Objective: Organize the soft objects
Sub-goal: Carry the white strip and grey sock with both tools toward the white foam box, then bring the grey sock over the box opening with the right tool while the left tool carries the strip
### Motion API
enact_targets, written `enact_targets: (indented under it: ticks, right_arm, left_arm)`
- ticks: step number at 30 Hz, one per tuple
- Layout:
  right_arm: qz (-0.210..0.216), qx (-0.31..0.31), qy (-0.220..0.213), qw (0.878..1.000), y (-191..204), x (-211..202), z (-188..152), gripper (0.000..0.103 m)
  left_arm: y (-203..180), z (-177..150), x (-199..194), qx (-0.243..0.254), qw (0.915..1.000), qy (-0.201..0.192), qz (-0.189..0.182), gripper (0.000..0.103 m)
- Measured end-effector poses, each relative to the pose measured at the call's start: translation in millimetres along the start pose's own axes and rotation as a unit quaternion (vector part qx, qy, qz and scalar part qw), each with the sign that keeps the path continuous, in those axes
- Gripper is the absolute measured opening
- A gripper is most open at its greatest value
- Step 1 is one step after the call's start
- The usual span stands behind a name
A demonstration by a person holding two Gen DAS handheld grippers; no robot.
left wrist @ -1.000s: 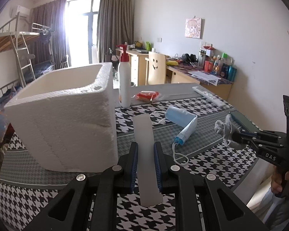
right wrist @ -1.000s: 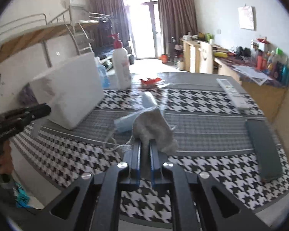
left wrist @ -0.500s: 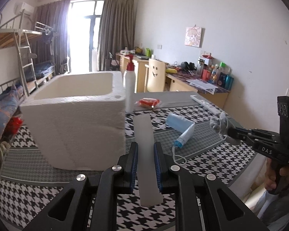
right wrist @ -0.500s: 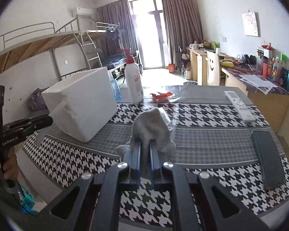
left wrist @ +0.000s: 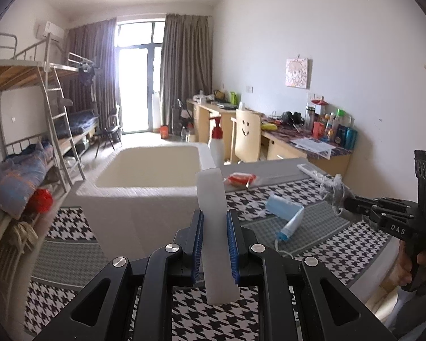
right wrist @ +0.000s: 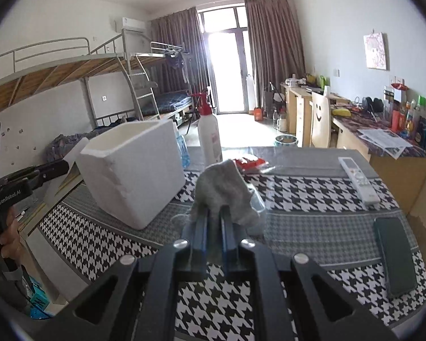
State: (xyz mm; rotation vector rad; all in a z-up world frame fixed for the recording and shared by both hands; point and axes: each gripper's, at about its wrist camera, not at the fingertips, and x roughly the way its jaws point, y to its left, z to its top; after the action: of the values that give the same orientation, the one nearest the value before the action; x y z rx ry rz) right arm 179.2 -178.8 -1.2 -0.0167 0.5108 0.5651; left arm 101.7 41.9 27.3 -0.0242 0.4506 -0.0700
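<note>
Long flat translucent-white foam strip, pale and slightly frosted, is clamped between the blue pads of the left gripper, held above the table in front of the open white styrofoam box. Its long axis runs along the fingers toward 12 o'clock, far end overlapping the box's near rim, near end sticking back past the jaws. Crumpled grey cloth rag is pinched in the right gripper, bunched up and drooping to both sides of the tips, raised over the black-and-white houndstooth tablecloth; no clear long axis. The rag hides the blue items behind it in the right wrist view; in the left wrist view a rolled light-blue face mask and a blue-capped tube lie at 2 o'clock. White pump bottle with red top stands at 12 beside the box, its lower part cut off in the left view. White remote control and dark phone lie at 2–3 o'clock.
</note>
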Motion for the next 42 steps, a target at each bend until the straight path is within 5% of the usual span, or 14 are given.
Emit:
enact_targets:
  ticks: [24, 42]
  right_arm:
    - [-0.002, 0.016, -0.032, 0.999, -12.2, -6.8, 30.0, 0.01]
    - [0.029, -0.019, -0.045, 0.998, 25.1, 25.2, 67.0, 0.01]
  left_arm:
    - [16.8, 32.6, 3.3, -0.003, 0.9989, -0.039, 0.026, 0.018]
    - [46.9, 47.7, 8.2, 0.002, 0.9969, -0.054, 0.058, 0.018]
